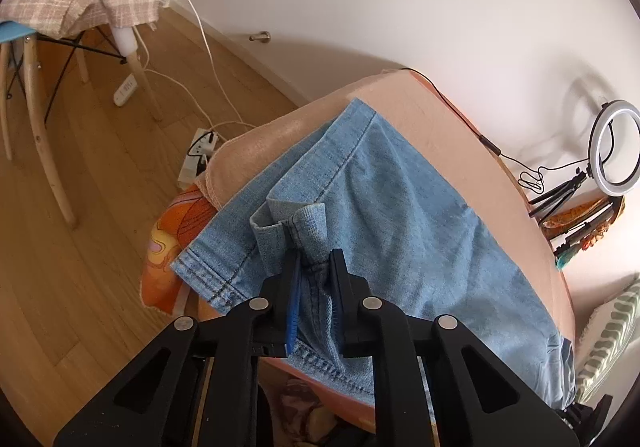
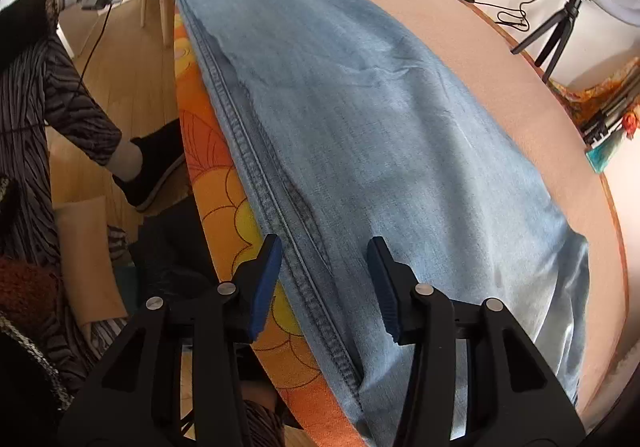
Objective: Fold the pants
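My left jaws (image 1: 314,267) are clamped on a bunched hem of the pants (image 2: 360,127); my right jaws (image 2: 326,279) stand apart, straddling the thick side seam (image 2: 256,175) without pressing it. The pants lie lengthwise on the pink tabletop (image 2: 540,119), the seam along the edge nearest me. I judge I should pinch the seam cleanly before lifting, then carry both ends level so the fold lands even. Beyond the pants stands a ring light (image 1: 616,147).
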